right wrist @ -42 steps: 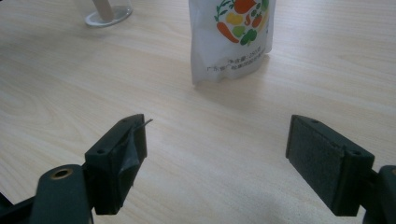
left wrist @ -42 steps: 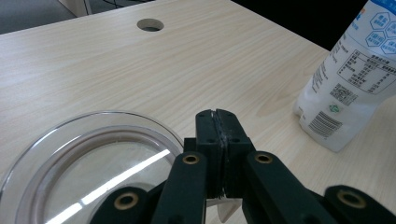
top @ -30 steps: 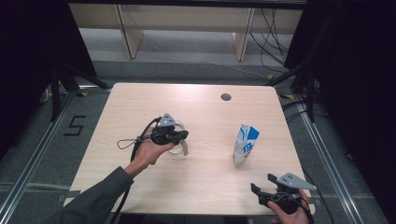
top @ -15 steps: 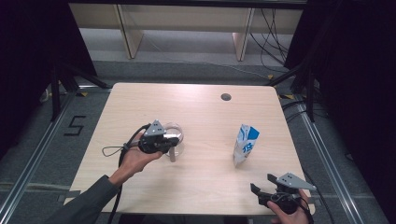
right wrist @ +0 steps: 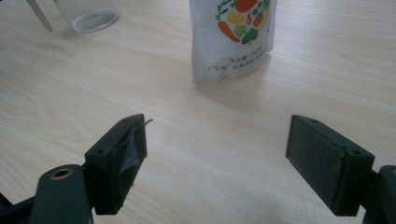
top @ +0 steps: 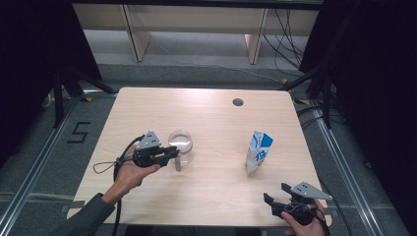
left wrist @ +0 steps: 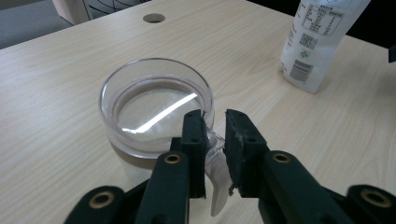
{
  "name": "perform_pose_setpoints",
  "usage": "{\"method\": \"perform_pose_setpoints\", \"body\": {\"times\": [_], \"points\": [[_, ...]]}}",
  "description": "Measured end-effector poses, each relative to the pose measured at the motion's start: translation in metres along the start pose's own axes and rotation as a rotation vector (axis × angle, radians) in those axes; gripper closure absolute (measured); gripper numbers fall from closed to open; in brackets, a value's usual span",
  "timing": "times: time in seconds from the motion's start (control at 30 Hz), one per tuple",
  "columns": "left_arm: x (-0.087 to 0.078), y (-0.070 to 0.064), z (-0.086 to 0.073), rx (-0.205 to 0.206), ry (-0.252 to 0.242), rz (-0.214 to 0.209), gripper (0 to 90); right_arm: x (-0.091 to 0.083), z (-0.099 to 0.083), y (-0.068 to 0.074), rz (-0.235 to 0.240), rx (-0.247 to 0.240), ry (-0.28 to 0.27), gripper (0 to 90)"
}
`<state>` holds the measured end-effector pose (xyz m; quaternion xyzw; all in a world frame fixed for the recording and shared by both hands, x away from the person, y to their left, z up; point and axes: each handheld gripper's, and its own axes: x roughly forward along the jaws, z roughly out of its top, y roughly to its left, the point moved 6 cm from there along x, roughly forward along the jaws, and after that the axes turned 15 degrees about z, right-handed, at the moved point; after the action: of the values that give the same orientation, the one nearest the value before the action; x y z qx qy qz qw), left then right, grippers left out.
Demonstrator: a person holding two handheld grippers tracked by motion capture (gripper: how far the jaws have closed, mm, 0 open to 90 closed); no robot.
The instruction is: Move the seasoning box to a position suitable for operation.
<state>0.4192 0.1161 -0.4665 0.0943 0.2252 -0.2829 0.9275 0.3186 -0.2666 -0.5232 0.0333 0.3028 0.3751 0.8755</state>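
Between left gripper (left wrist: 215,140) jaws, handle of empty glass mug (left wrist: 156,109).

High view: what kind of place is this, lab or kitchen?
Probably a lab or recording bay, not a kitchen: a bare light wooden table with a cable hole, black curtains at the sides, and a floor marker "5".

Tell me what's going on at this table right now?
A person works at a wooden table with a tool in each hand. The left tool has closed its jaws on the handle of a clear glass mug. The right tool waits open near the front edge, apart from the upright white pouch.
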Motion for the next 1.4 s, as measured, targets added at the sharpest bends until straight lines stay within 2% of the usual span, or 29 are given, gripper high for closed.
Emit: {"method": "perform_pose_setpoints", "body": {"times": [0.03, 0.07, 0.1, 0.23, 0.27, 0.37, 0.43, 0.47, 0.5, 0.57, 0.6, 0.63, 0.67, 0.7, 0.73, 0.77, 0.8, 0.9, 1.1, 1.2, 1.27, 1.3, 1.33, 1.37, 1.4], "points": [[-0.001, 0.0, -0.003, -0.016, -0.005, -0.001, 71.6, 0.0, 0.0, 0.0, 0.001, 0.001, -0.001, 21.3], [-0.003, 0.0, -0.006, -0.041, -0.007, 0.01, 68.8, 0.0, -0.001, 0.004, -0.001, 0.049, 0.001, 21.3], [-0.003, -0.001, -0.01, -0.052, -0.006, 0.011, 65.3, 0.001, 0.0, 0.003, 0.006, 0.031, -0.008, 21.3], [-0.002, -0.002, -0.025, -0.115, -0.008, 0.045, 60.8, 0.0, -0.001, 0.003, -0.001, 0.031, 0.0, 21.3], [-0.001, -0.003, -0.029, -0.128, -0.008, 0.061, 60.5, 0.0, 0.0, 0.001, 0.002, -0.001, -0.001, 21.3], [0.005, -0.004, -0.038, -0.14, 0.008, 0.093, 60.1, 0.0, 0.001, -0.001, -0.012, -0.021, -0.001, 21.3], [0.009, -0.006, -0.041, -0.126, 0.012, 0.104, 58.4, 0.0, 0.001, 0.0, -0.008, -0.018, -0.003, 21.3], [0.01, -0.009, -0.041, -0.143, 0.01, 0.112, 56.9, 0.001, 0.001, 0.0, -0.006, -0.023, -0.009, 21.3], [0.011, -0.011, -0.042, -0.123, 0.006, 0.112, 56.7, 0.001, 0.001, 0.0, -0.007, -0.02, -0.006, 21.2], [0.013, -0.015, -0.042, -0.126, -0.004, 0.128, 54.2, 0.0, 0.001, 0.0, -0.009, -0.023, -0.004, 21.2], [0.013, -0.015, -0.042, -0.114, -0.003, 0.142, 54.2, 0.0, 0.001, 0.0, -0.009, -0.023, -0.004, 21.2], [0.015, -0.016, -0.042, -0.128, -0.005, 0.141, 53.3, 0.0, 0.001, -0.001, -0.007, -0.023, -0.005, 21.3], [0.016, -0.016, -0.042, -0.127, 0.006, 0.158, 51.8, 0.001, 0.0, 0.002, 0.004, 0.01, -0.008, 21.2], [0.017, -0.015, -0.043, -0.122, 0.005, 0.159, 50.9, 0.001, 0.0, 0.0, 0.005, -0.006, -0.005, 21.2], [0.019, -0.015, -0.043, -0.138, 0.002, 0.16, 50.9, 0.001, 0.0, 0.0, 0.005, -0.006, -0.005, 21.2], [0.02, -0.015, -0.044, -0.146, 0.011, 0.168, 50.7, 0.0, 0.0, 0.003, 0.0, 0.014, 0.0, 21.2], [0.021, -0.015, -0.044, -0.155, 0.012, 0.167, 49.1, 0.0, 0.001, 0.0, -0.003, -0.02, -0.004, 21.2], [0.021, -0.013, -0.045, -0.141, 0.014, 0.187, 48.7, 0.0, 0.001, 0.0, -0.002, -0.02, -0.004, 21.2], [0.017, -0.002, -0.049, -0.141, 0.001, 0.229, 50.6, 0.001, 0.001, 0.001, 0.002, -0.016, -0.004, 21.1], [0.017, 0.003, -0.051, -0.141, -0.002, 0.248, 54.6, 0.001, 0.001, 0.001, -0.001, -0.021, 0.002, 21.2], [0.018, 0.006, -0.051, -0.118, -0.004, 0.271, 56.1, 0.001, 0.001, 0.001, -0.001, -0.024, 0.004, 21.1], [0.02, 0.008, -0.051, -0.106, -0.005, 0.28, 56.5, 0.001, -0.001, 0.005, 0.01, 0.021, 0.006, 21.2], [0.022, 0.008, -0.051, -0.106, -0.003, 0.284, 57.6, 0.001, 0.0, 0.002, 0.012, -0.006, 0.003, 21.3], [0.025, 0.008, -0.051, -0.121, -0.002, 0.277, 59.9, 0.002, 0.0, 0.002, 0.013, -0.007, 0.007, 21.3], [0.026, 0.009, -0.051, -0.118, -0.002, 0.281, 59.9, 0.002, 0.0, 0.002, 0.013, -0.007, 0.007, 21.3]]}}
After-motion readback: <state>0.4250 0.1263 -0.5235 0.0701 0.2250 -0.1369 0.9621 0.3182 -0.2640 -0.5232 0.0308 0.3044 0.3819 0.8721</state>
